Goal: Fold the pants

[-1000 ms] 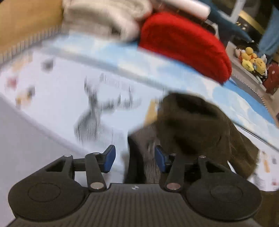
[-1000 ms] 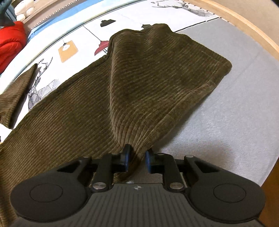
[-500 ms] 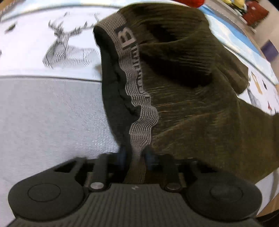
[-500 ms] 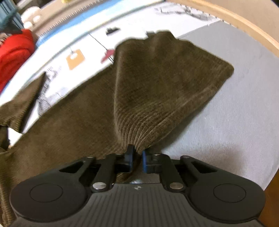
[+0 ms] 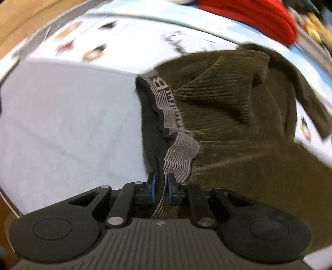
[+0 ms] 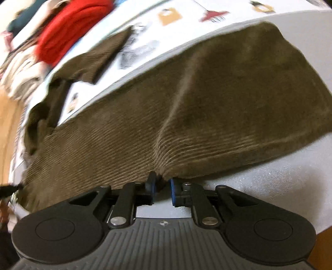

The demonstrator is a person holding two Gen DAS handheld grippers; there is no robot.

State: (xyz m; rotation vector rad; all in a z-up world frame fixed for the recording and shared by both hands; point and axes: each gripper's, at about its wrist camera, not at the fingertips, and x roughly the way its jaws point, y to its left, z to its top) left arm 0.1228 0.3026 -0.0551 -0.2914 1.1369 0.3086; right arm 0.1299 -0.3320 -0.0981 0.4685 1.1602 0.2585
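Observation:
Olive-brown corduroy pants (image 5: 238,124) lie bunched on a grey mat (image 5: 72,124). Their grey patterned elastic waistband (image 5: 180,153) runs down between the blue pads of my left gripper (image 5: 160,180), which pinches it while its jaws are opening slightly. In the right wrist view the pants (image 6: 207,114) spread wide across the mat, with a ridge of cloth rising toward my right gripper (image 6: 161,182). That gripper holds the near hem edge between its pads, and its jaws are also opening a little. A second pant leg (image 6: 99,56) trails off toward the upper left.
A red garment (image 5: 249,16) lies beyond the pants on a white sheet printed with cartoon figures (image 5: 134,41); it also shows as a red heap (image 6: 62,31) beside pale folded cloth (image 6: 22,74). Bare grey mat (image 6: 280,182) lies right of the hem. A wooden surface (image 6: 8,116) borders the left.
My left gripper closed on the waistband and then dragged it sideways over the grey mat. My right gripper stayed on the hem, rolled, and the pants now stretch wider across its view.

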